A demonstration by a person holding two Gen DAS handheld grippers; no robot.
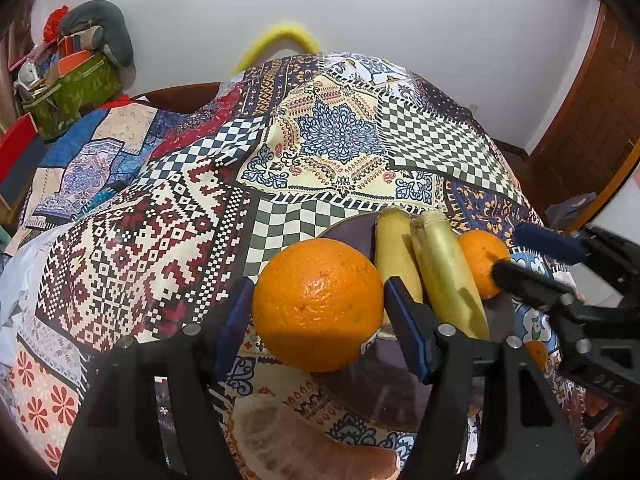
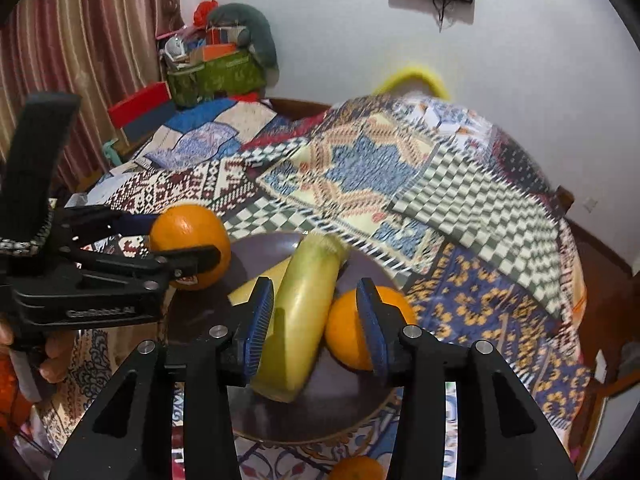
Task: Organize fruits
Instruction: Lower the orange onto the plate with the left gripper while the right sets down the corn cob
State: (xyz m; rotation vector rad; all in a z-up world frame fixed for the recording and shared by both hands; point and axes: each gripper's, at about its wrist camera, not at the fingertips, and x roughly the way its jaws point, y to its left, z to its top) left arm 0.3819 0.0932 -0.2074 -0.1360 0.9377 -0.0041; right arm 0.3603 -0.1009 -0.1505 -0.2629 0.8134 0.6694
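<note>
My left gripper (image 1: 318, 312) is clamped on a big orange (image 1: 318, 304), carried at the plate's (image 1: 352, 228) nine o'clock edge, not yet set down. My right gripper (image 2: 316, 312) stands partly open around a banana (image 2: 298, 316), pads not pressing. Already on the plate: two bananas and a smaller orange (image 2: 348, 332). Another orange (image 2: 356, 468) waits off the plate at six o'clock.

Three oranges (image 2: 188, 246) (image 2: 348, 330) (image 2: 356, 468), two bananas (image 2: 300, 316) (image 2: 256, 284), one dark plate (image 2: 256, 252), two grippers (image 1: 316, 332) (image 2: 316, 320).
</note>
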